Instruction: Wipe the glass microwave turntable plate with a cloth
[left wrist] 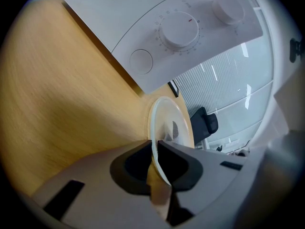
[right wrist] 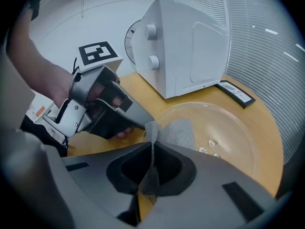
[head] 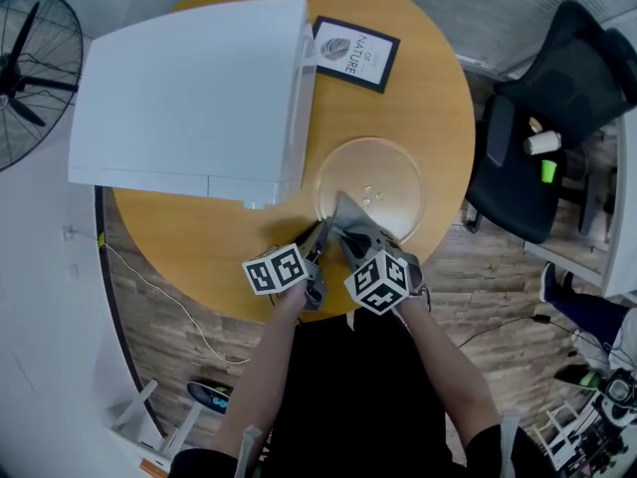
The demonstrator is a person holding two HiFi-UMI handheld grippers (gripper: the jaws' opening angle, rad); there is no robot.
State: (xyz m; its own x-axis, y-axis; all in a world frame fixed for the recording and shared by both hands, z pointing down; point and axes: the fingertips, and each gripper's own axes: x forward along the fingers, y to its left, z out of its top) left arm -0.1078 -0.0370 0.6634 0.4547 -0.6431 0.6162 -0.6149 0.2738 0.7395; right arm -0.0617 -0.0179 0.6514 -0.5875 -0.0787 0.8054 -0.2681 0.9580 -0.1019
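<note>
From my head view, a round wooden counter [head: 199, 237] stands on a plank floor [head: 478, 277], with a fan [head: 30, 68] off to the left and a black office chair [head: 542, 147] crowding its right edge. A white microwave [head: 189, 108] fills the counter's left half, a framed card [head: 356, 53] lies beyond it, and a thin cable [head: 169, 307] trails over the floor below. The glass turntable plate [head: 383, 167] lies flat on the counter just right of the microwave. At its near rim my left hand-held gripper [head: 320, 235] and right hand-held gripper [head: 348, 235] meet, a grey cloth [head: 350, 212] draped over the rim between them. In the left gripper view, the left hand-held gripper [left wrist: 155, 144] is clamped on the plate's rim [left wrist: 167, 118], bare wood [left wrist: 62, 89] spreads to the left, and the microwave's dials [left wrist: 178, 30] loom above, with pale blinds [left wrist: 228, 75] behind. In the right gripper view, the right hand-held gripper [right wrist: 152, 149] pinches the cloth [right wrist: 181, 132], whose free end rests inside the plate [right wrist: 228, 128]. The other tool [right wrist: 138, 120] sits just beside it, and the microwave [right wrist: 186, 42] blocks the far side of the counter.
</note>
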